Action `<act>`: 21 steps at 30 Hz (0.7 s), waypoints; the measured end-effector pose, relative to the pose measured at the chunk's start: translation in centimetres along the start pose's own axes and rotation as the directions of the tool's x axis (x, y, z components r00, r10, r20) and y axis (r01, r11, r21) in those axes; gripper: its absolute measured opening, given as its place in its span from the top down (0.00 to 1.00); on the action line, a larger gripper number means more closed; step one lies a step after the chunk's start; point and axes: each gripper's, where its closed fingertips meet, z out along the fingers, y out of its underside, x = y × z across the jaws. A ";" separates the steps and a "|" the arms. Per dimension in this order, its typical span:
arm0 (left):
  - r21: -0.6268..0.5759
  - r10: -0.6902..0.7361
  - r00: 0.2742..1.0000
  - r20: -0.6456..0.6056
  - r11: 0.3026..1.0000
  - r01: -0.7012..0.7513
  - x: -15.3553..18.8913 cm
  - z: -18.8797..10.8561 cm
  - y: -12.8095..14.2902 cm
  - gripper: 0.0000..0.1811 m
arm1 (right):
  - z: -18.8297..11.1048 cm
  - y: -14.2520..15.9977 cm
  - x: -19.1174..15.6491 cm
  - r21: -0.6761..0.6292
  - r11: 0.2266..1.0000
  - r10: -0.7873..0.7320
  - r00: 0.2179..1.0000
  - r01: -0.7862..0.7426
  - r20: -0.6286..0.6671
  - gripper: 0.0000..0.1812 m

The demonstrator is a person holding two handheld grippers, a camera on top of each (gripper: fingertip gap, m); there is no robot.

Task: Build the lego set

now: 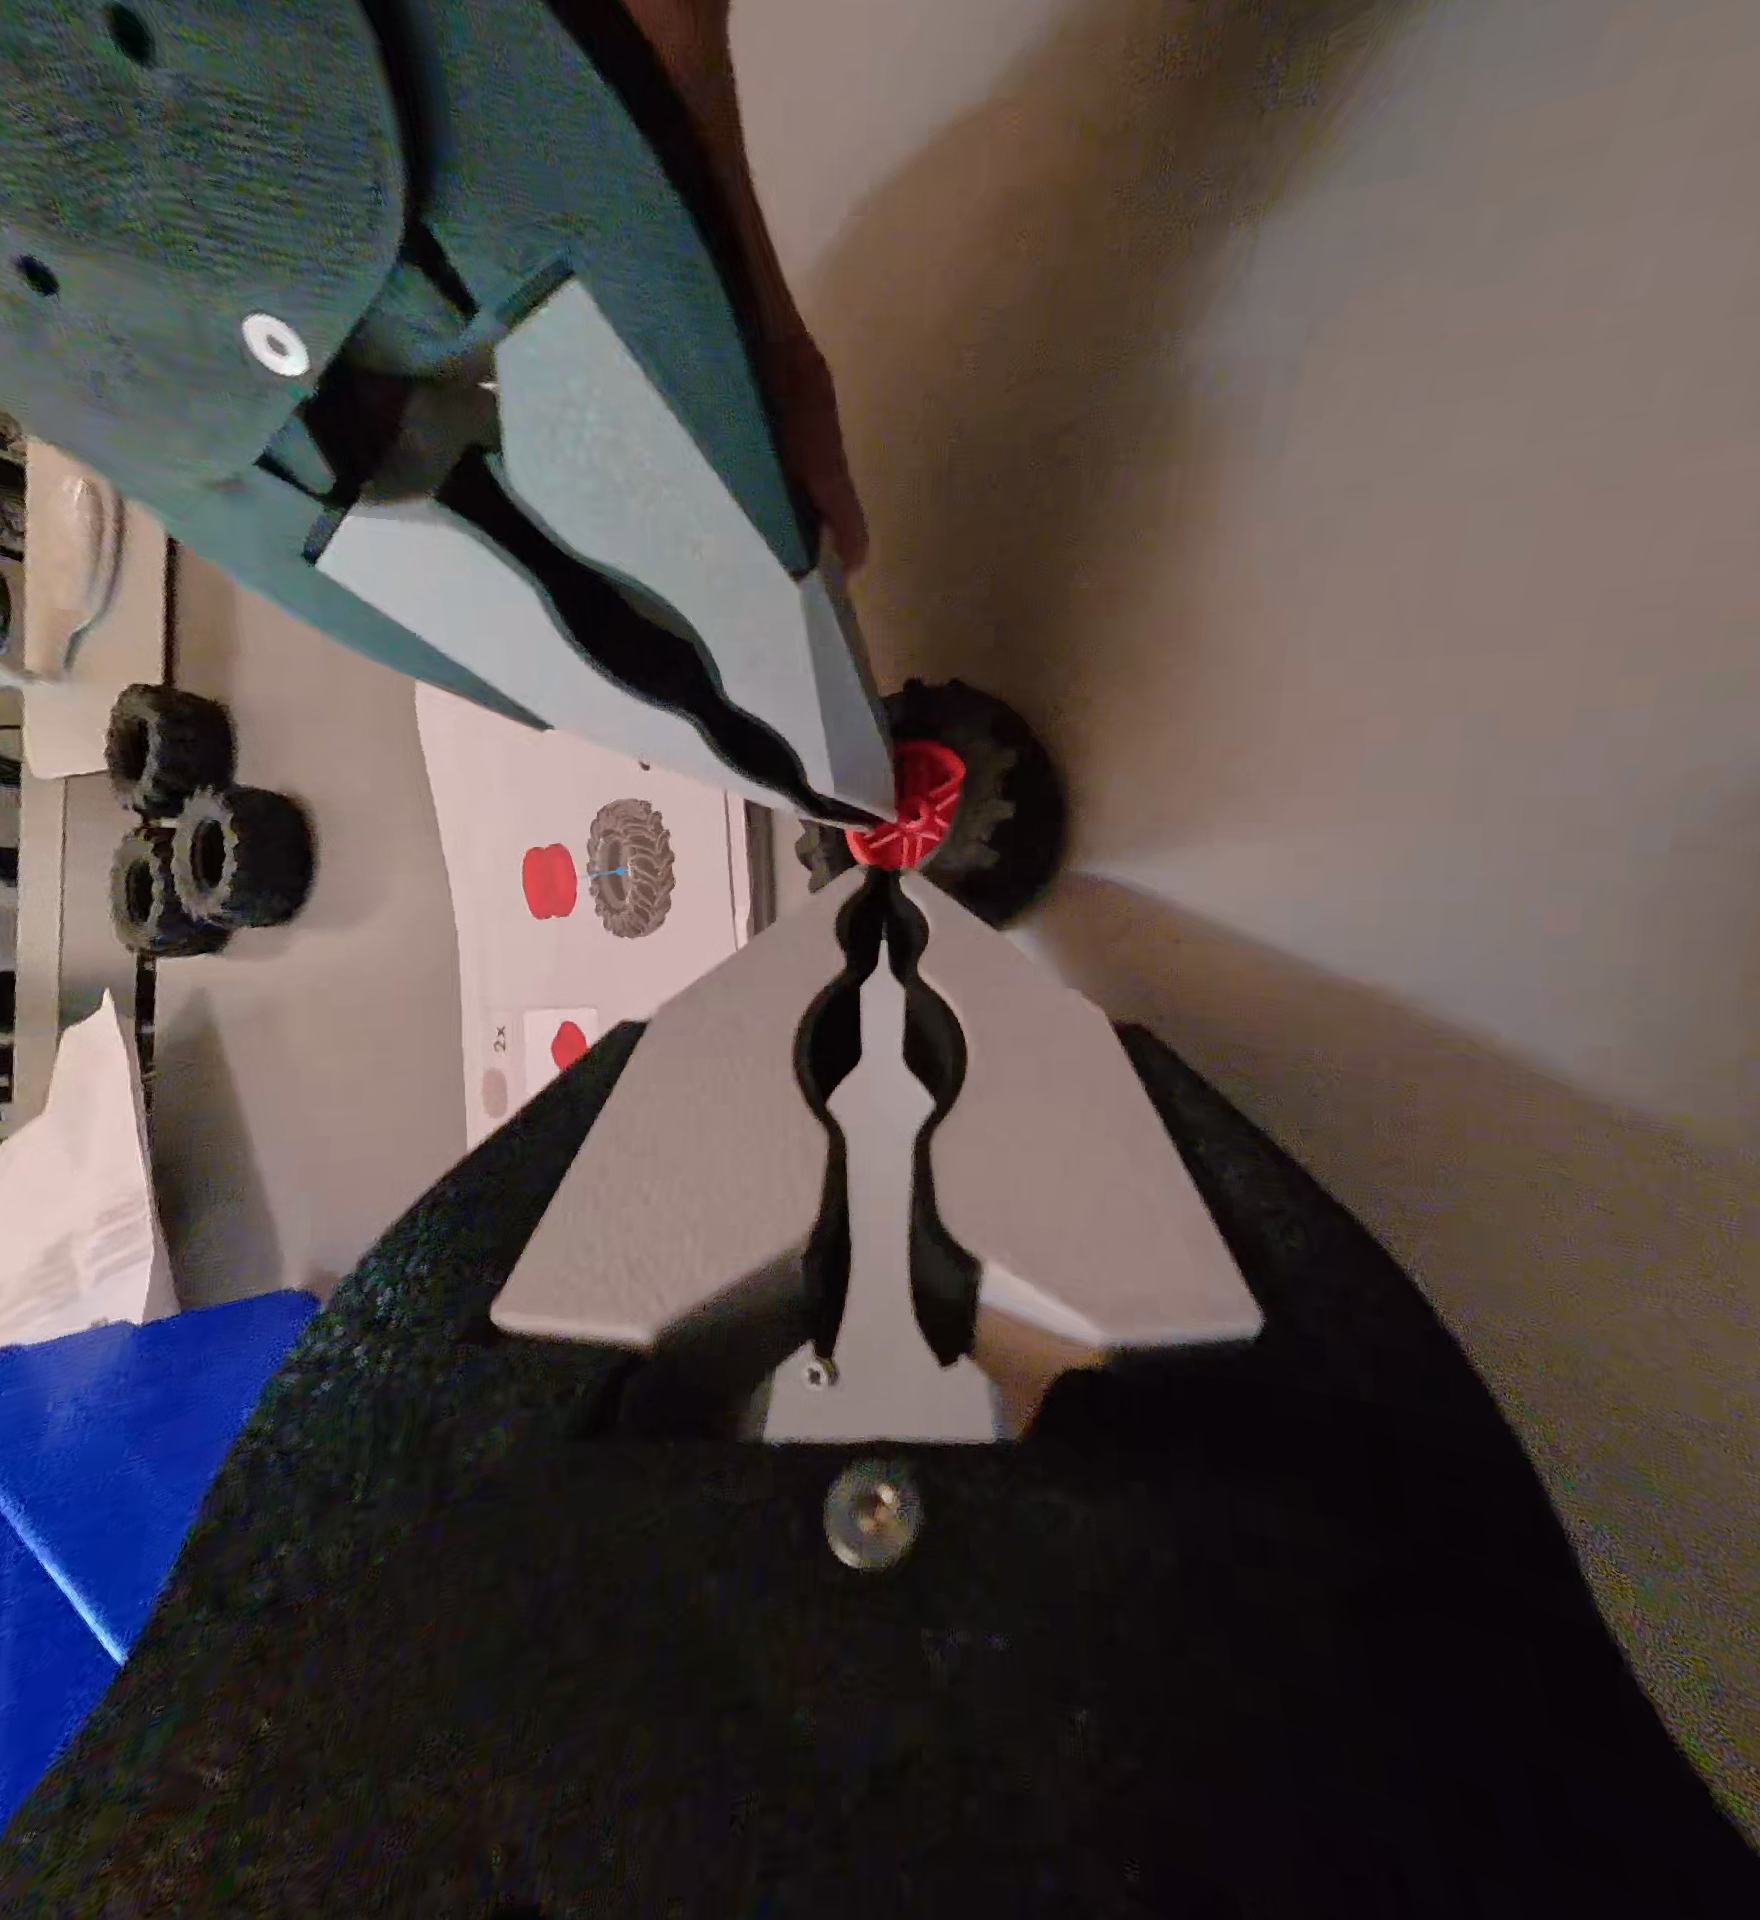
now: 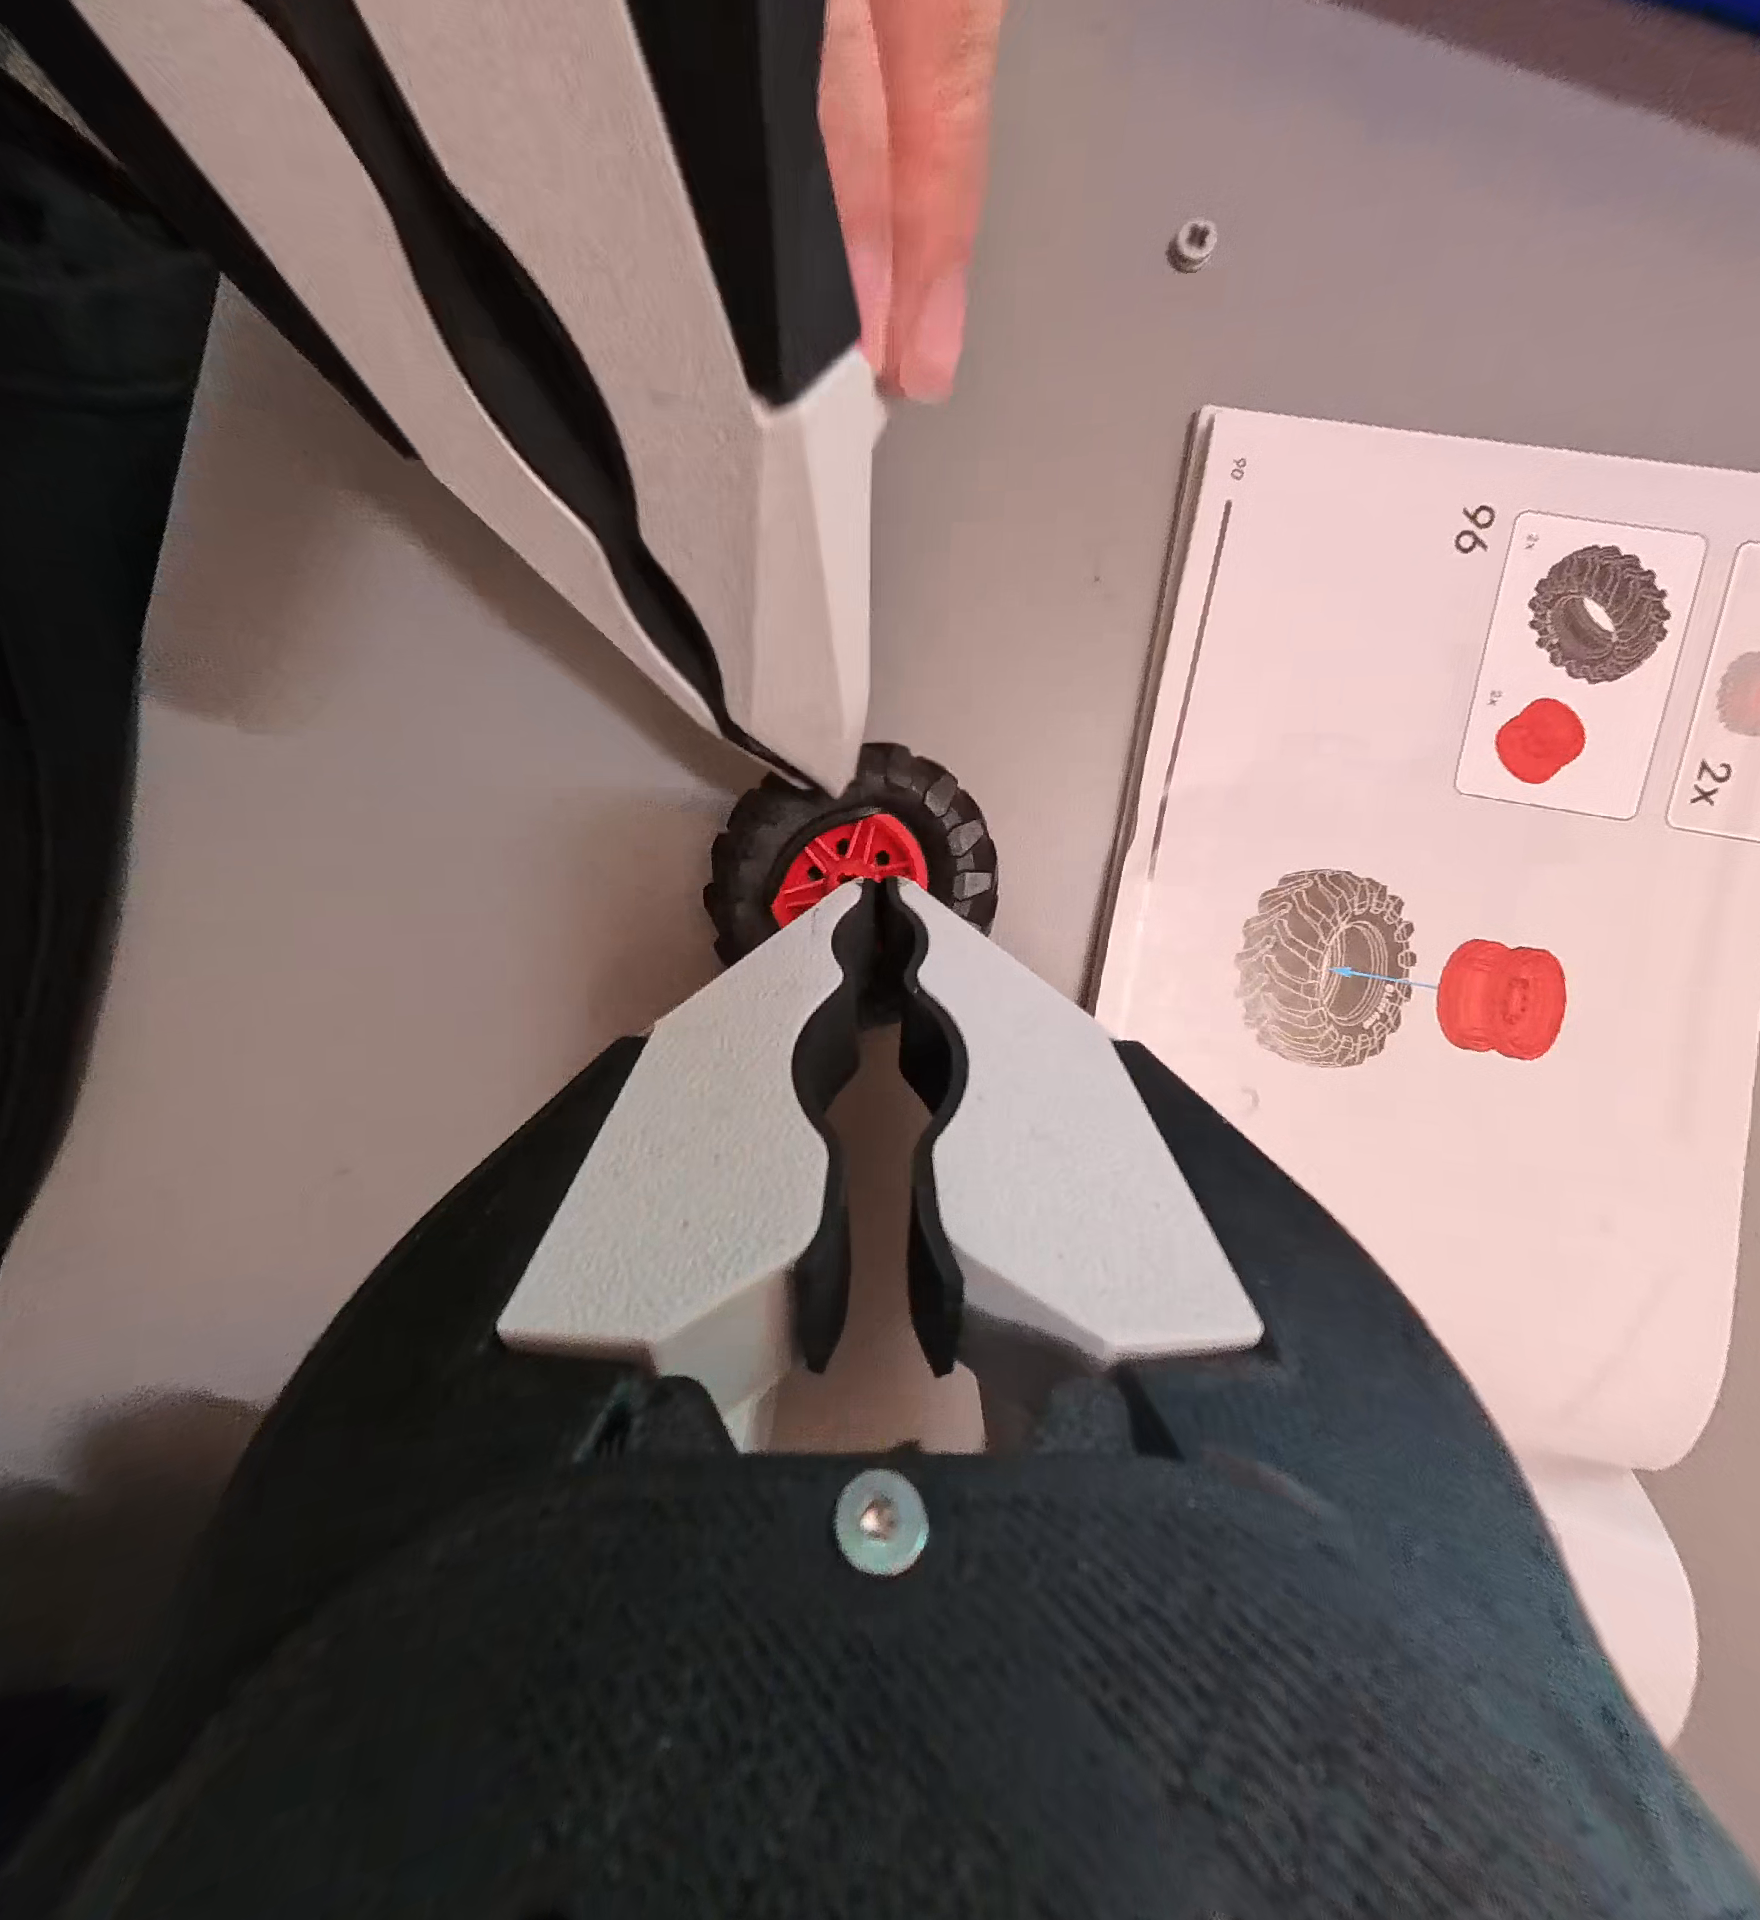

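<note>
A small wheel, a black tyre (image 2: 949, 821) with a red rim (image 2: 834, 868) set in it, rests on the grey table (image 2: 440, 831). My right gripper (image 2: 881, 883) is shut, and its closed tips touch the middle of the red rim. My left gripper (image 1: 878, 875) is shut too, with its closed tips against the edge of the tyre (image 1: 1011, 769) just below the red rim (image 1: 923, 805). In the right wrist view the left gripper (image 2: 816, 784) comes in from the upper left and touches the top of the tyre. In the left wrist view the right gripper (image 1: 871, 816) touches the rim.
An open instruction booklet (image 2: 1427, 1143) lies right of the wheel, and it also shows in the left wrist view (image 1: 595, 748). Three loose black tyres (image 1: 190, 831), a white paper bag (image 1: 55, 1195) and a blue bin (image 1: 76, 1507) are at the left. A person's fingers (image 2: 907, 260) hold the left gripper.
</note>
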 end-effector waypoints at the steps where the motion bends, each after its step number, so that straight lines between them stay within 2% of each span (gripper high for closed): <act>1: -0.023 0.039 0.999 -0.034 0.999 -0.040 0.4 0.3 0.2 1.00 | 0.0 0.0 0.0 -0.002 1.000 0.007 1.000 -0.007 0.001 1.00; 6: -0.068 0.201 0.970 -0.138 0.975 -0.212 0.9 0.7 0.5 1.00 | 0.0 0.0 0.0 0.011 0.999 0.037 0.999 -0.037 0.008 1.00; 11: -0.095 0.445 0.852 -0.276 0.870 -0.485 1.2 0.8 0.6 1.00 | 0.0 -0.1 0.0 0.049 0.994 0.097 0.994 -0.100 0.046 1.00; 19: -0.088 0.587 0.663 -0.465 0.714 -0.694 1.7 0.9 0.9 1.00 | 0.1 -0.3 0.1 0.053 0.990 0.132 0.990 -0.134 0.043 1.00; 21: -0.093 0.566 0.661 -0.493 0.721 -0.686 1.9 0.9 0.9 1.00 | 0.1 -0.3 0.1 0.061 0.988 0.137 0.990 -0.139 0.045 1.00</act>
